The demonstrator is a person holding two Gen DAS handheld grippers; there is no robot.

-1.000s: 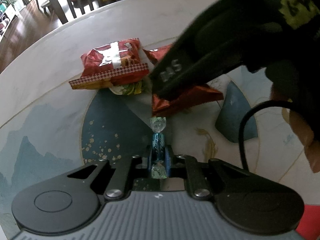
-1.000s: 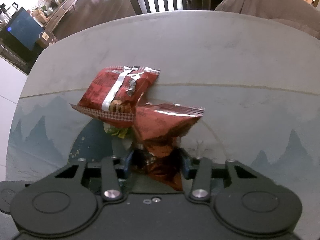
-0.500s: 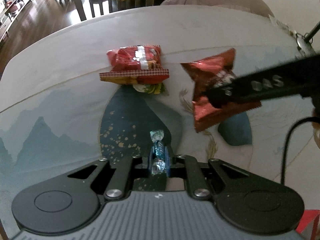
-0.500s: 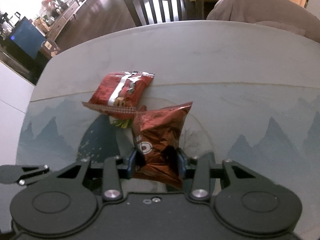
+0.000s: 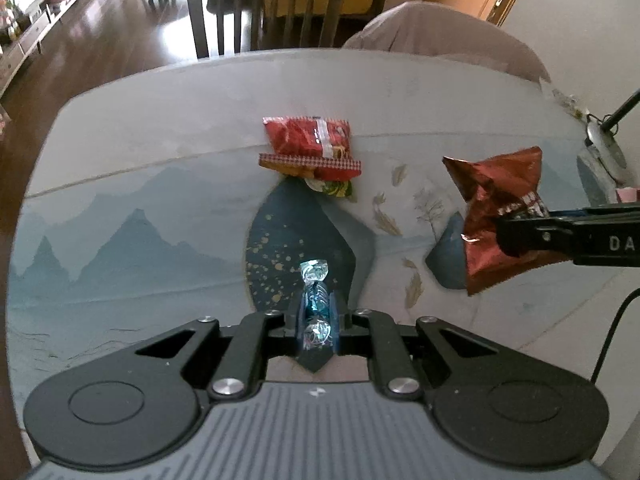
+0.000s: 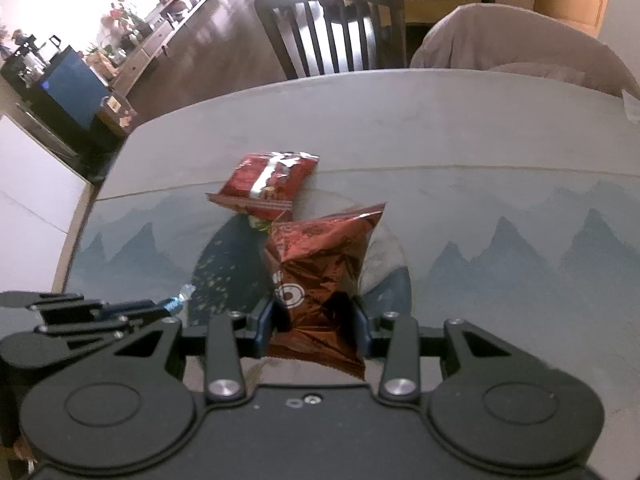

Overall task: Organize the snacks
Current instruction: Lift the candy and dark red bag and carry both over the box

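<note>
Both sets of jaws are clamped: the left gripper (image 5: 318,322) is closed on a blue twist-wrapped candy (image 5: 315,296), the right gripper (image 6: 314,322) on a dark red foil snack bag (image 6: 320,276). Compared with a second ago, the foil bag has been lifted off the pile and carried well to the right, clear of the table mat (image 5: 140,200); half a second ago it was closer to the pile. A red striped snack packet (image 5: 310,142) is left lying on the mat, with a small green-wrapped item (image 5: 332,187) partly tucked under its near edge, apparently unmoved. The candy is held above the dark blue patch, as earlier. Judged from this, two items are separated and in hand; drop-off spots are not seen, so sorting is probably mid-way.
</note>
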